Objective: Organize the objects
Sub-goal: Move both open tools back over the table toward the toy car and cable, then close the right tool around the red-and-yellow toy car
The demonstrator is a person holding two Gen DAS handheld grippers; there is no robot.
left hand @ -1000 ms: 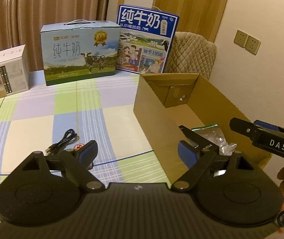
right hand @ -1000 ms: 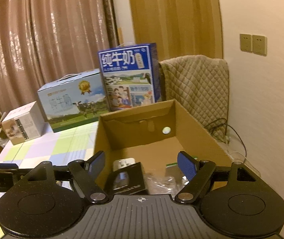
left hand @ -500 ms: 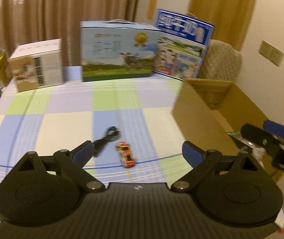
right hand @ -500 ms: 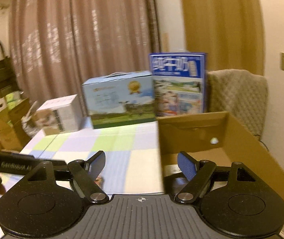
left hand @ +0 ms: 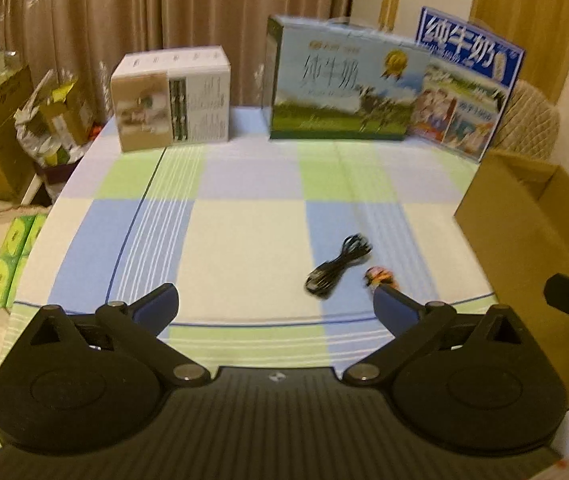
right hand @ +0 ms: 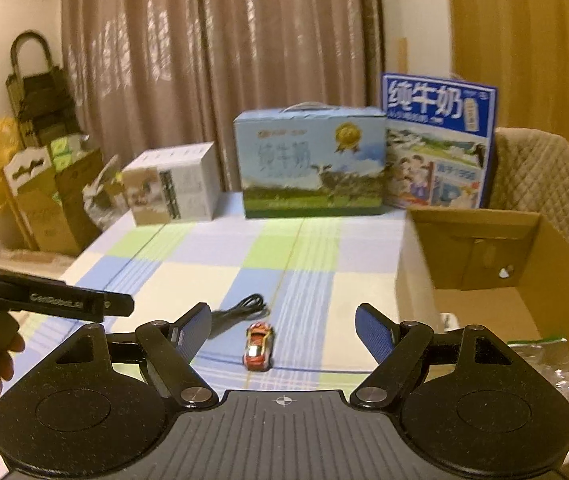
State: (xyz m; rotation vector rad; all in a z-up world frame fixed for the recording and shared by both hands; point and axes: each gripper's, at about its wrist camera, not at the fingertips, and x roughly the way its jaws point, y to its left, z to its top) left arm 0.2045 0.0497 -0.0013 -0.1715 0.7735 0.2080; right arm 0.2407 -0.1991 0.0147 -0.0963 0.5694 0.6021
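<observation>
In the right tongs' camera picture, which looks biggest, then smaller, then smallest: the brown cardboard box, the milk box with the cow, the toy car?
1. Brown cardboard box, though it is nearer the camera.
2. Milk box with the cow.
3. Toy car.

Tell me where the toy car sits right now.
The toy car lies on the checked tablecloth, just right of the coiled black cable and left of the open cardboard box, ahead of the right gripper.

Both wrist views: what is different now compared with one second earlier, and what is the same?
Both grippers swung from the cardboard box toward the toy car and black cable. The left gripper has just been opening, nothing between its jaws; the right gripper stays open, empty. Car and cable lie untouched.
</observation>
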